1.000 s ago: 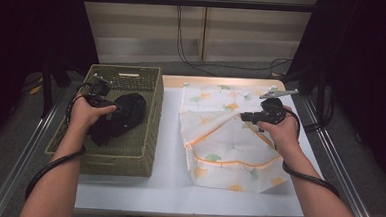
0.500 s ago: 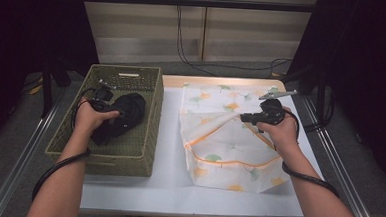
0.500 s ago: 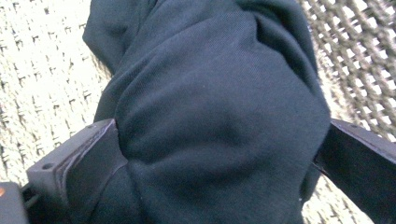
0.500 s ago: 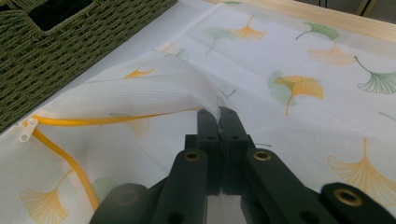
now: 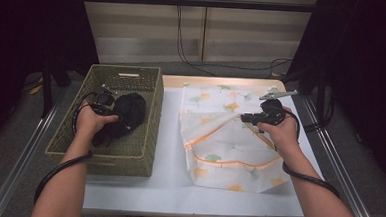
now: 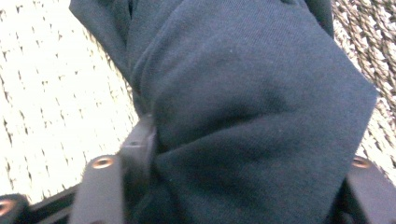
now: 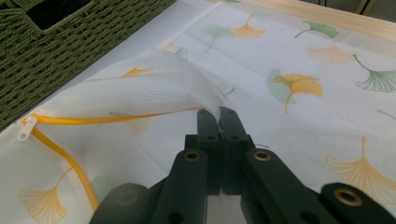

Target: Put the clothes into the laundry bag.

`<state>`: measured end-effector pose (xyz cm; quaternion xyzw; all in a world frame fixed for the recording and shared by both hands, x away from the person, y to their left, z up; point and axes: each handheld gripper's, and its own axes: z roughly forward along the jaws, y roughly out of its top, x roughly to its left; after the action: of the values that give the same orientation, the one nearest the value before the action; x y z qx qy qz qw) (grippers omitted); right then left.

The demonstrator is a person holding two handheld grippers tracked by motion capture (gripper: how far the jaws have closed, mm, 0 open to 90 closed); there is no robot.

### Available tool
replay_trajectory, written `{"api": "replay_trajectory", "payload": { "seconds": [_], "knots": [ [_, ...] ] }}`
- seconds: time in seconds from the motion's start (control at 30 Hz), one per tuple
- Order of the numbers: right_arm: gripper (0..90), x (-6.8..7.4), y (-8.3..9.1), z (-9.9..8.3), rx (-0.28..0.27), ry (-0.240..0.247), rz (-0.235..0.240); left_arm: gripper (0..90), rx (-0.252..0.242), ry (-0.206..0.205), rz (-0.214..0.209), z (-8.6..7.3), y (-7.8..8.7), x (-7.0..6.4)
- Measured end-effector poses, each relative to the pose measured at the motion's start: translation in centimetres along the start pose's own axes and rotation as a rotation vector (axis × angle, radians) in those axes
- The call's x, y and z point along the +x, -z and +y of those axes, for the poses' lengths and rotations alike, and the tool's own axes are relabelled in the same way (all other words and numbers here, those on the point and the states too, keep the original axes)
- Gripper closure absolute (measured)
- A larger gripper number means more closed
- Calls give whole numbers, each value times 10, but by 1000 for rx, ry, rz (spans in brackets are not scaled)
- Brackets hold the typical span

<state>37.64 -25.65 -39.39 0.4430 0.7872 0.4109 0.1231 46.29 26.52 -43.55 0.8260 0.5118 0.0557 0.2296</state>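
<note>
A dark navy garment [image 5: 131, 110] lies bunched inside the green woven basket [image 5: 153, 111] at the table's left. My left gripper [image 5: 115, 115] is down in the basket, shut on a fold of that cloth [image 6: 252, 116], which fills the gap between the jaws. A white mesh laundry bag [image 5: 229, 145] printed with ginkgo leaves lies flat on the right, its orange zipper [image 5: 218, 162] open. My right gripper [image 5: 245, 117] is shut on the bag's upper flap [image 7: 177, 79] and holds it raised off the lower layer, so the mouth faces the basket.
The white table [image 5: 167, 182] shows a bare strip between basket and bag. The zipper pull [image 7: 25, 128] rests at the bag's edge close to the basket wall [image 7: 70, 51]. Cables trail from both grippers along the forearms. Metal rails run along both sides of the table.
My left hand has shifted slightly inside the basket with the dark garment in its grip. The right gripper has stayed put, holding the flap up.
</note>
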Motion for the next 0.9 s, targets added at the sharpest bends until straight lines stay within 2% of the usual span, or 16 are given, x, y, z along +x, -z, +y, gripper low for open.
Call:
{"api": "replay_trajectory", "payload": {
  "seconds": [0.07,0.1,0.13,0.2,0.23,0.27,0.3,0.33,0.43,0.53,0.6,0.67,0.73,0.77,0.8,0.9],
  "knots": [
    [900,0,-1,-1,1,1,3,463,23,19,-3,1,2,-4],
    [900,0,-1,-1,2,0,3,471,9,61,-2,0,1,-10],
    [900,0,-1,-2,1,2,3,474,49,29,-15,1,4,-10],
    [900,-1,0,-3,4,-4,-1,472,73,45,-53,0,5,-17],
    [900,-1,0,-3,4,-4,-1,472,62,58,-54,-1,5,-20],
    [900,-1,0,-3,5,-4,2,461,70,36,-54,-2,6,-21],
    [900,-2,0,-4,7,-6,0,382,63,25,-60,-2,6,-22],
    [900,-2,0,-4,7,-6,0,382,62,37,-69,-2,7,-21],
    [899,-1,0,-4,5,-8,1,245,15,56,-94,-2,9,-18],
    [899,0,0,-2,-1,-1,2,124,-14,38,-85,0,14,-14],
    [899,0,0,-2,-1,-2,1,103,-31,20,-59,1,16,-14],
    [899,0,1,-1,-1,-8,-2,85,-30,1,-59,3,16,-13],
    [899,-1,1,-1,-1,-7,-2,76,-19,16,-77,3,11,-13],
    [899,0,0,-1,-2,-8,-1,60,-13,4,-75,3,8,-13],
    [899,0,0,-1,-2,-8,-1,60,-28,17,-71,3,4,-15],
    [899,0,0,-1,-1,-2,1,54,-1,-13,-85,3,-3,-16]
  ]
}}
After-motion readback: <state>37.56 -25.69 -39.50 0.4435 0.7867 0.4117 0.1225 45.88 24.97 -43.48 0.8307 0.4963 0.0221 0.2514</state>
